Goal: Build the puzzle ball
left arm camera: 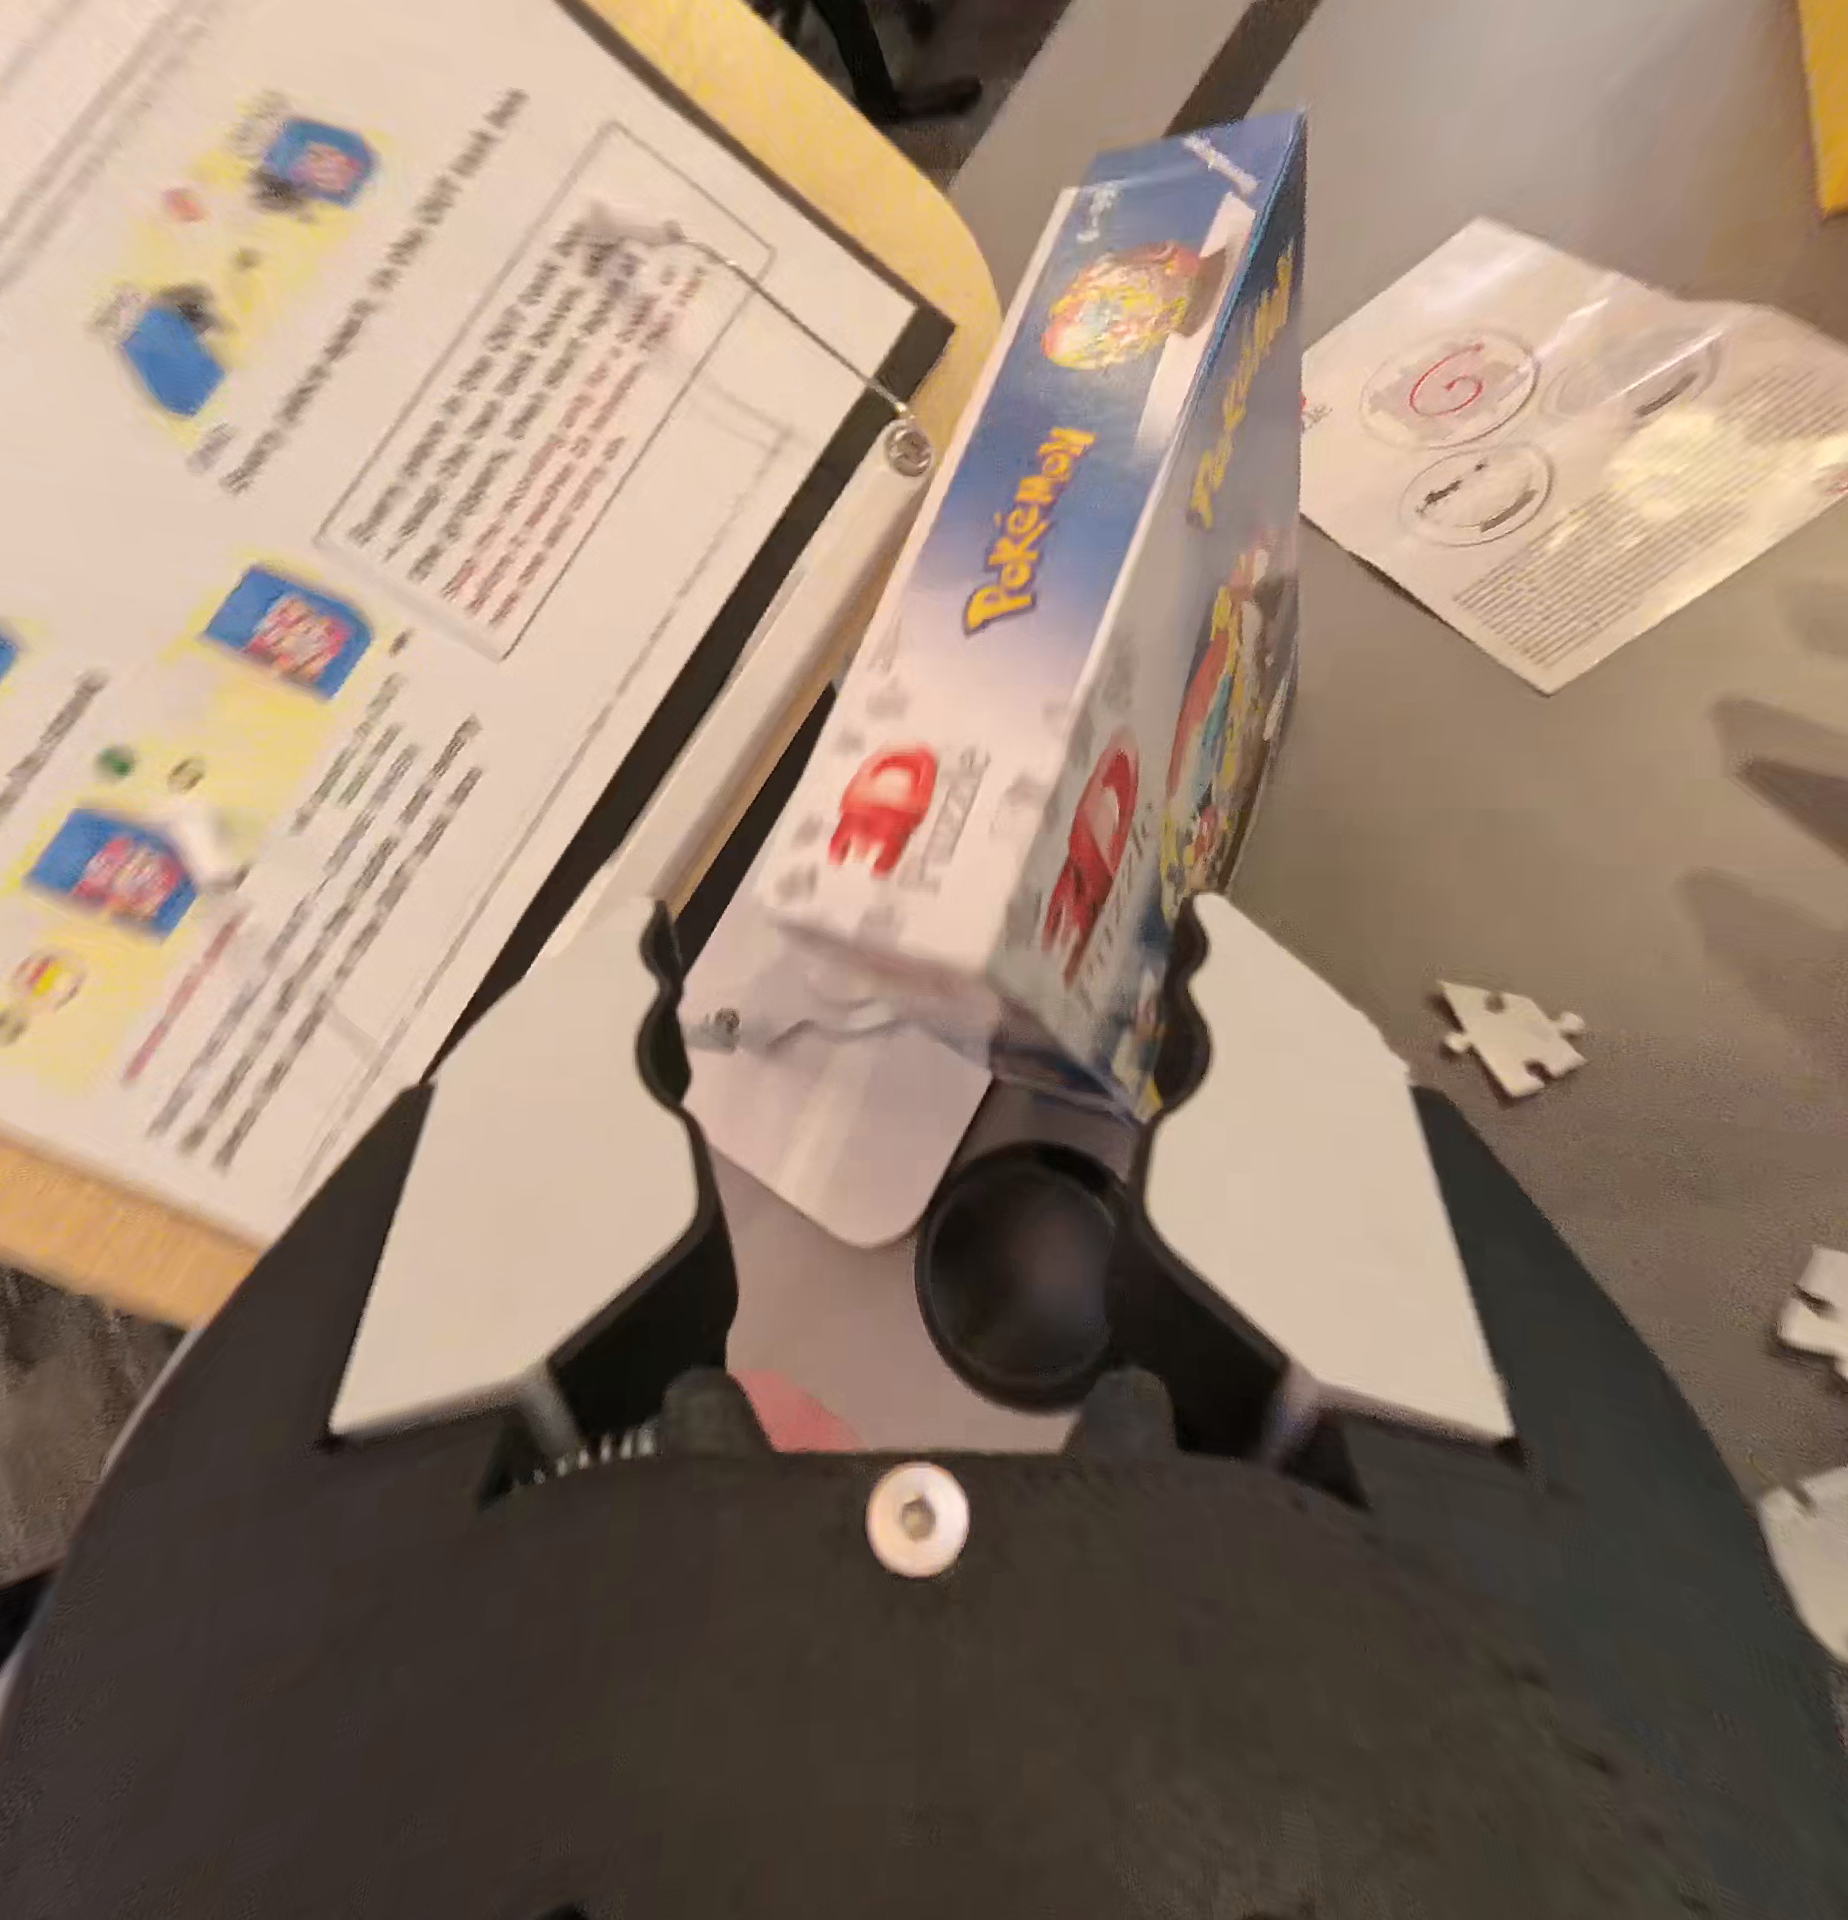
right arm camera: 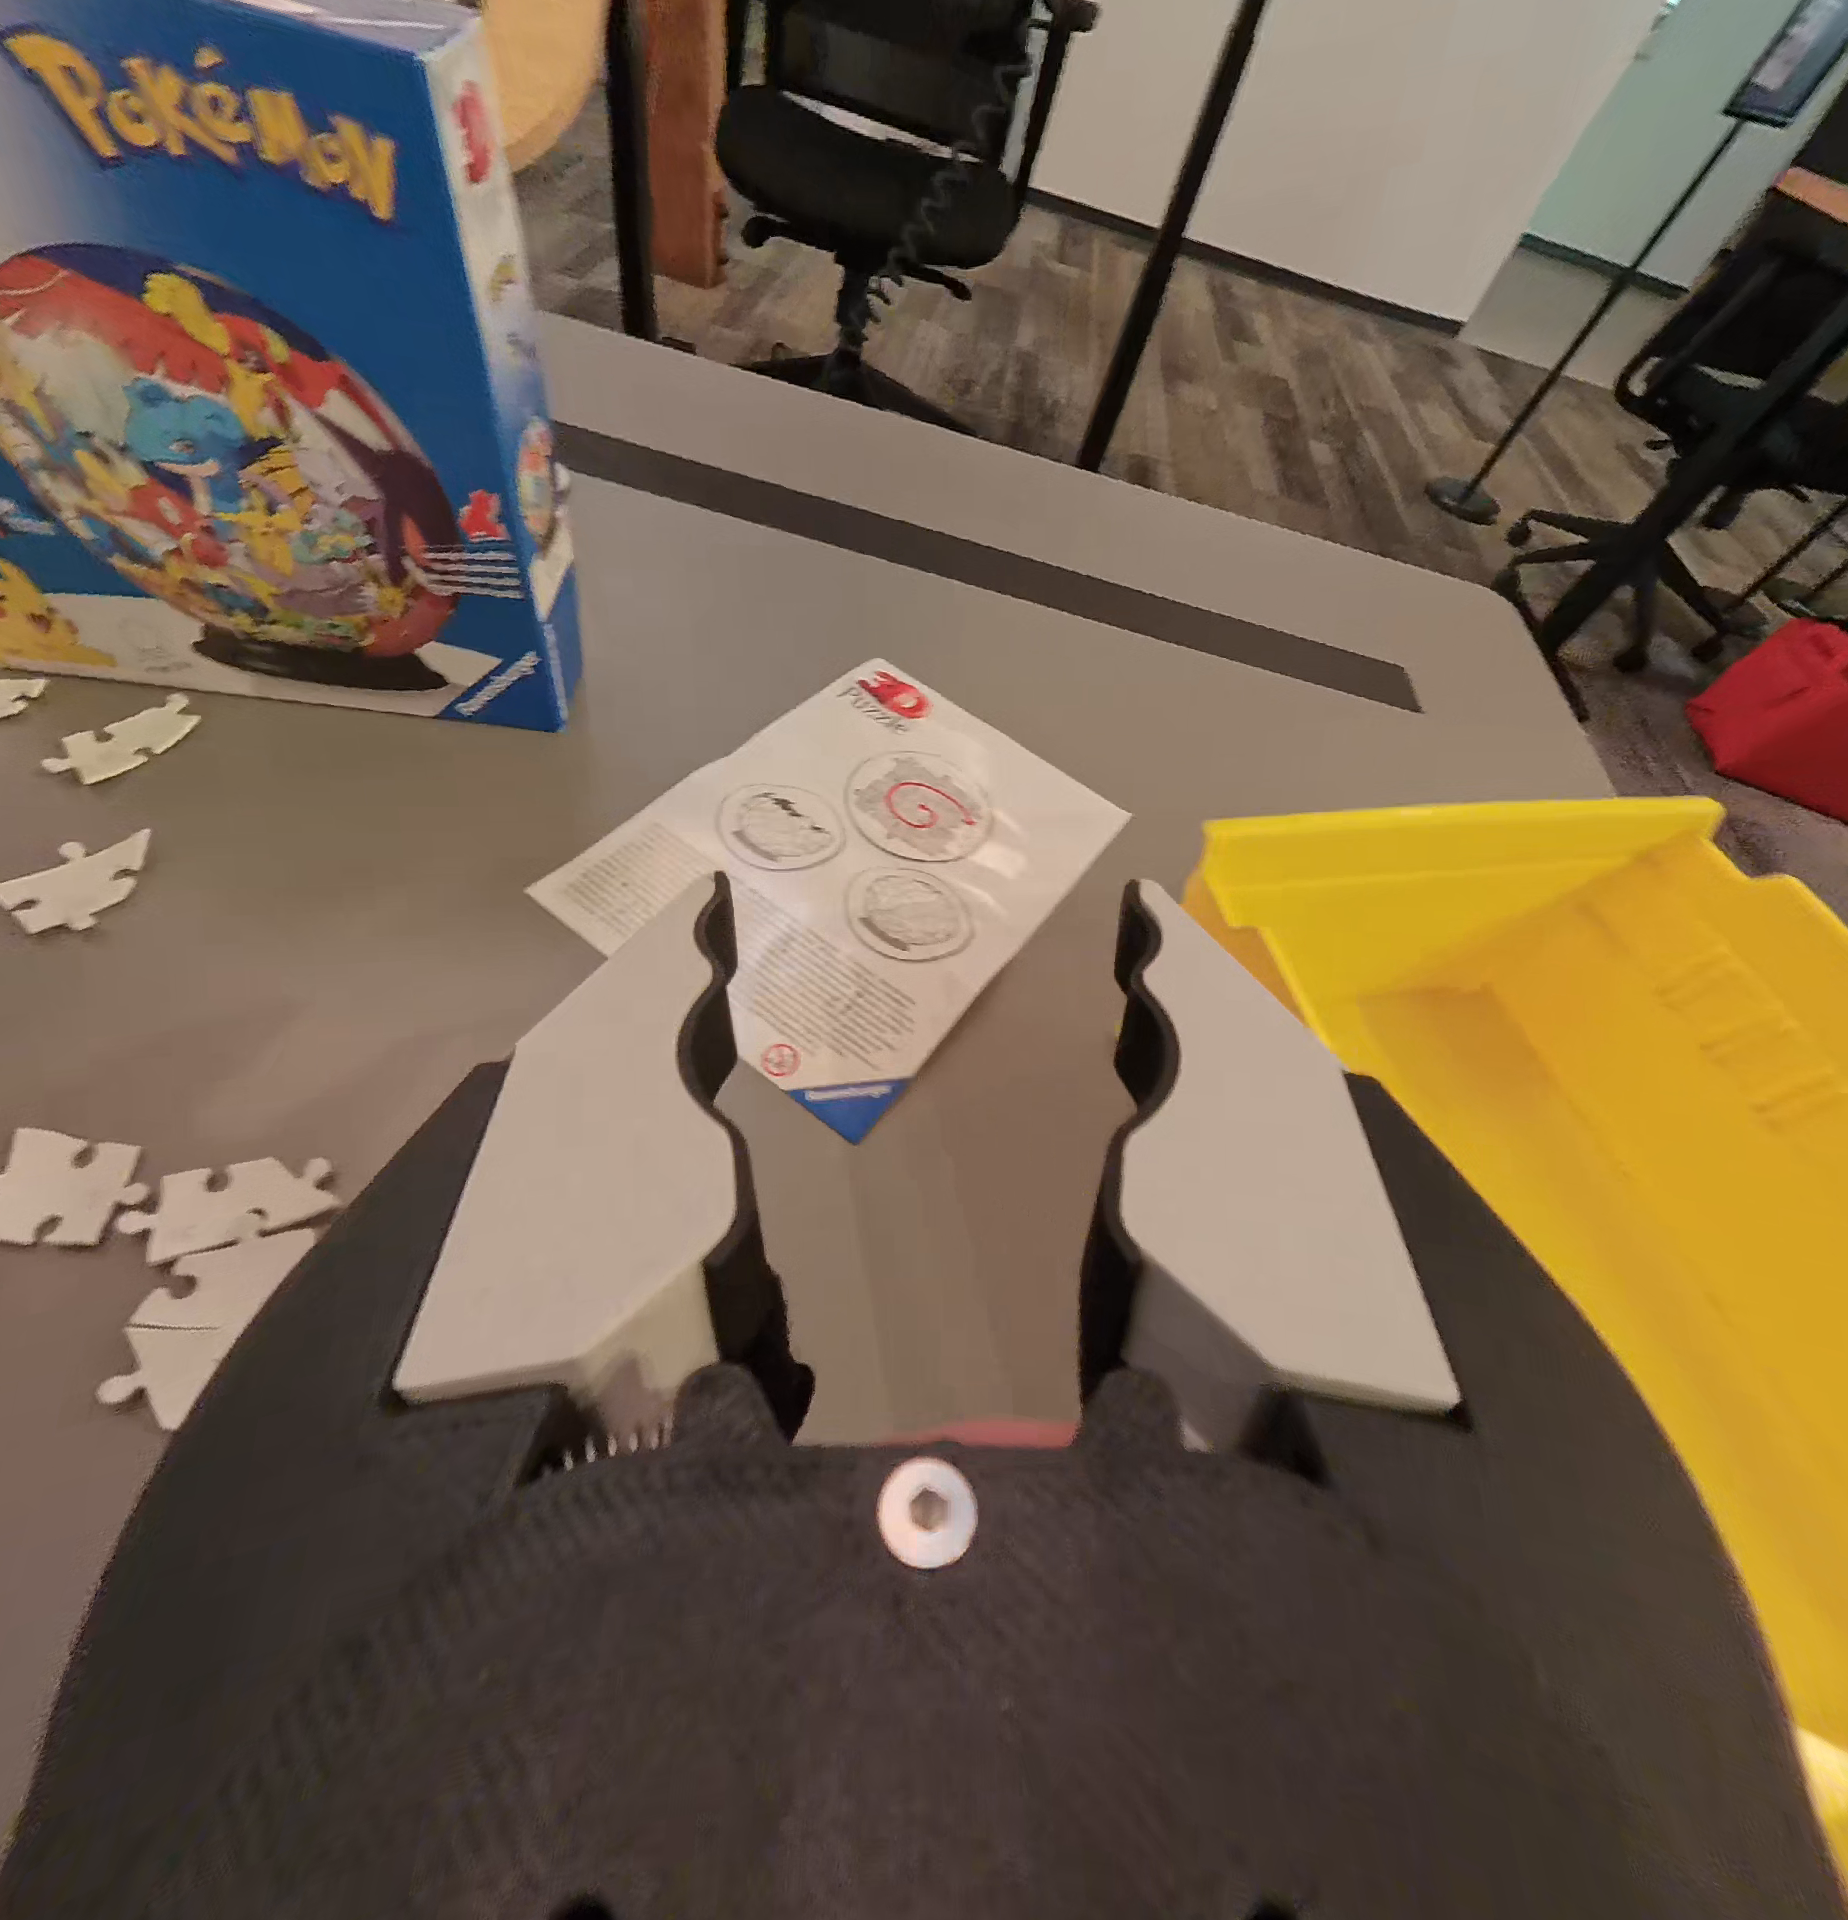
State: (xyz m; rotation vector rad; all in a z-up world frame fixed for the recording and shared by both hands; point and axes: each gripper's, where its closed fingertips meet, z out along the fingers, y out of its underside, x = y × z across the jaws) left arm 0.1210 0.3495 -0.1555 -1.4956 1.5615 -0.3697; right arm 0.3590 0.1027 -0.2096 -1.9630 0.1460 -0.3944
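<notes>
The blue puzzle-ball box [left arm camera: 1003,540] stands upright on the grey table [right arm camera: 380,987]; it also shows far left in the right wrist view [right arm camera: 245,416]. My left gripper [left arm camera: 925,925] is open and straddles the box's top end from above, where a white flap [left arm camera: 826,1132] hangs open. Its right finger [left arm camera: 1190,956] lies against the box. A black round stand [left arm camera: 1013,1278] sits between the fingers, gripped by neither. My right gripper [right arm camera: 925,894] is open and empty above the leaflet [right arm camera: 847,883]. White puzzle pieces [right arm camera: 78,883] lie face down on the table.
A yellow bin [right arm camera: 1522,1091] lies on its side right of my right gripper. A clipboard with a printed sheet [left arm camera: 380,520] lies on a wooden surface left of the box. More pieces [left arm camera: 1512,1039] and the leaflet [left arm camera: 1585,457] lie right of it. Office chairs [right arm camera: 878,177] stand beyond the table.
</notes>
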